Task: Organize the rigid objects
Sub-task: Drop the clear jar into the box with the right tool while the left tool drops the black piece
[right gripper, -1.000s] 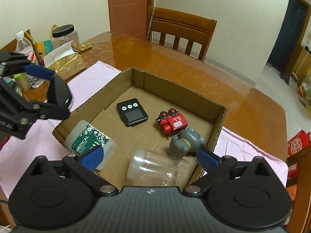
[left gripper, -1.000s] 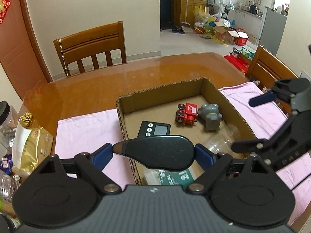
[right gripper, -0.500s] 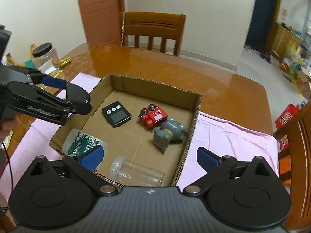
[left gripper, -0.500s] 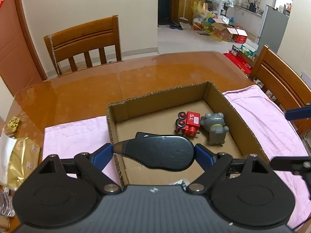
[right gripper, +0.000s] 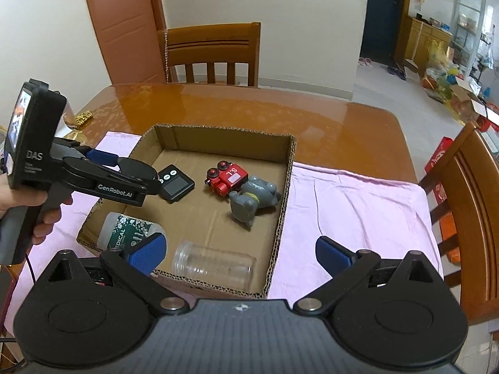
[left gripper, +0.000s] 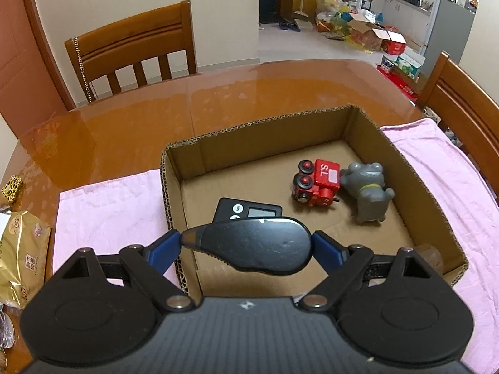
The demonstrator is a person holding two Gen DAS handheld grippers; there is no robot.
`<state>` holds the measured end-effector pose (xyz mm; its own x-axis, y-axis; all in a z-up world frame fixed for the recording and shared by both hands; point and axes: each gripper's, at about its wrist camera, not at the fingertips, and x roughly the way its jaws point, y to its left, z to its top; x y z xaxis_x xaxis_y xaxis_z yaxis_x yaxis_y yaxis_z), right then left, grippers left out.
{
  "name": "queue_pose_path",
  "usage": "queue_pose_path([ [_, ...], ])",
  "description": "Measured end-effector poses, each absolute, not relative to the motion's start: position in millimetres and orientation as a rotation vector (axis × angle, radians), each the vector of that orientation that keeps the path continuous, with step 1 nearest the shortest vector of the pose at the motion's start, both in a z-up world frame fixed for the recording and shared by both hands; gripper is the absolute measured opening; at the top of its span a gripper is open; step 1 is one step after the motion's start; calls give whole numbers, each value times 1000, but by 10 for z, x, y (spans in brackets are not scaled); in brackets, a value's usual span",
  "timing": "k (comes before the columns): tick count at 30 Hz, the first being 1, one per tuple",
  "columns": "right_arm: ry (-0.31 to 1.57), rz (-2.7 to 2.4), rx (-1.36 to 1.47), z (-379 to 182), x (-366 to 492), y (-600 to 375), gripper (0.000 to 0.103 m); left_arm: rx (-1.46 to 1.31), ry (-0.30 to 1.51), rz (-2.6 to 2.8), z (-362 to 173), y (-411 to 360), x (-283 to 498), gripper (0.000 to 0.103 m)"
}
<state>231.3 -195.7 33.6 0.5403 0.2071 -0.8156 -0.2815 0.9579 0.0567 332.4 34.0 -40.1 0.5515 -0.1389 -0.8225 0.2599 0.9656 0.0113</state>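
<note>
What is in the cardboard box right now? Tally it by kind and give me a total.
Toys: 2 (red train, grey frog)
Timer: 1
Bottles: 2 (labelled bottle, clear jar)
Total: 5

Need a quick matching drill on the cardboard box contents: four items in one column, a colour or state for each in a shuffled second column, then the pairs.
Items:
1. toy train
2. frog figurine
3. clear plastic jar
4. black flat object

States:
A. clamped in the left gripper
B. grey, on its side
C. red, beside the digital timer
D. see-through, lying on its side at the box's near wall

Pairs: 1-C, 2-B, 3-D, 4-A
</note>
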Motion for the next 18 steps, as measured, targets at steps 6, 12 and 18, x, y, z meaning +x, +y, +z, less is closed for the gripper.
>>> queue_pose_path([
  [6, 966, 266, -90, 300, 2250, -1973, 103, 127, 951, -225, -353, 358, 3262, 94],
  [12, 963, 233, -82, 268, 2193, -2031, 103, 110, 908, -226, -213, 412, 3071, 99],
  [18, 969, 185, -63, 162, 2102, -2124, 103, 114, 873, -200, -107, 459, 2796, 100],
])
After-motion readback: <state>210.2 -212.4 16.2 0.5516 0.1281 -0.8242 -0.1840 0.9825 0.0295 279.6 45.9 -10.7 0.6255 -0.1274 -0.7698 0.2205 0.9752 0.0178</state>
